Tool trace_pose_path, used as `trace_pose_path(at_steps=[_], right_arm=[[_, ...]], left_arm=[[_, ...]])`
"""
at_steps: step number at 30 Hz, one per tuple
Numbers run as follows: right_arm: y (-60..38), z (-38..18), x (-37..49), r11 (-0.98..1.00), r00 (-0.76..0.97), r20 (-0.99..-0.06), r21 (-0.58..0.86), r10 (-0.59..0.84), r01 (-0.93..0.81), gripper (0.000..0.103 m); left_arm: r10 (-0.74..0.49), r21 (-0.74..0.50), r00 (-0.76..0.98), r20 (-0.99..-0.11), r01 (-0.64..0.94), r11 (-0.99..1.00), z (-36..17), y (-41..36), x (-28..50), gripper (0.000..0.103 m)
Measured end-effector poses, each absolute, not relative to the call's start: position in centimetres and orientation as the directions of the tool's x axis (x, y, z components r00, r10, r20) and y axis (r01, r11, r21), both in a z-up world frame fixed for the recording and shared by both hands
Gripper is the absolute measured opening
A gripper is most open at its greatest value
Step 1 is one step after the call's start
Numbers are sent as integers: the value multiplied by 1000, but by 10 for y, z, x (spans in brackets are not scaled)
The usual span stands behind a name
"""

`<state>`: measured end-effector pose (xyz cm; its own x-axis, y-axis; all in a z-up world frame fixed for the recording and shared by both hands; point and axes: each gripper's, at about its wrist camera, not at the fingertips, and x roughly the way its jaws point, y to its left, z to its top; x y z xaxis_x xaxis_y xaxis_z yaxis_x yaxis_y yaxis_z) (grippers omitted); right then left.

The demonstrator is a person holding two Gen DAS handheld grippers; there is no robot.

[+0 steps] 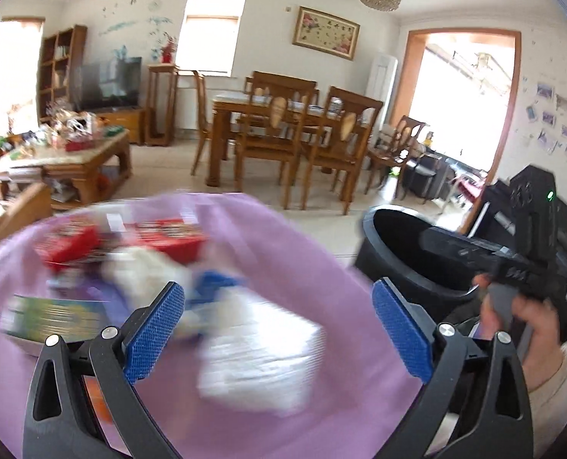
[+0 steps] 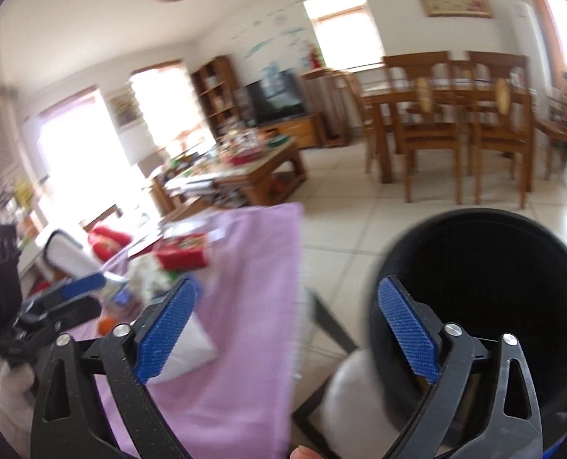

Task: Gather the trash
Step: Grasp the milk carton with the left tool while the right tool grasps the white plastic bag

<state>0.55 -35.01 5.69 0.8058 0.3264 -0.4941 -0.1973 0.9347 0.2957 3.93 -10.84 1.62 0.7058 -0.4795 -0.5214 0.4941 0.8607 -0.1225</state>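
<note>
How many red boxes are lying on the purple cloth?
2. One red box lies toward the cloth's far left; the other red box lies just right of it, near the far edge. Blur may hide more.

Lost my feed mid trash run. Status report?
Left gripper and right gripper both open, empty. Trash scattered on the purple cloth. Black bin beside the table, mouth unobstructed.

1. One black bin (image 2: 474, 287), lower right of my right view.
2. One purple cloth (image 1: 283, 237), lower centre.
3. Two red packets (image 1: 69, 246), perhaps; blur hides more.
4. Two grippers: my left gripper (image 1: 277, 319) and right gripper (image 2: 285, 323).
</note>
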Motion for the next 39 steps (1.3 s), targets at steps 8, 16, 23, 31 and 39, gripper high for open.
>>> trace_pose_path(at_steps=[8, 16, 23, 31, 39], right_arm=[[-258, 37, 35, 891, 674, -587, 247, 450, -380, 98], [-205, 7, 46, 867, 583, -691, 130, 427, -482, 98], [-172, -13, 45, 842, 566, -737, 10, 371, -539, 98], [-164, -27, 58, 853, 538, -770, 15, 342, -522, 86], [-169, -21, 57, 858, 534, -758, 64, 374, -511, 59]], left_arm=[[-344, 213, 711, -613, 568, 795, -2, -18, 75, 98], [-272, 399, 674, -686, 662, 635, -39, 6, 116, 98], [-339, 345, 595, -729, 747, 569, -56, 6, 119, 98], [-370, 273, 584, -722, 733, 623, -48, 11, 117, 79], [-315, 232, 609, -728, 651, 723, -38, 13, 108, 48]])
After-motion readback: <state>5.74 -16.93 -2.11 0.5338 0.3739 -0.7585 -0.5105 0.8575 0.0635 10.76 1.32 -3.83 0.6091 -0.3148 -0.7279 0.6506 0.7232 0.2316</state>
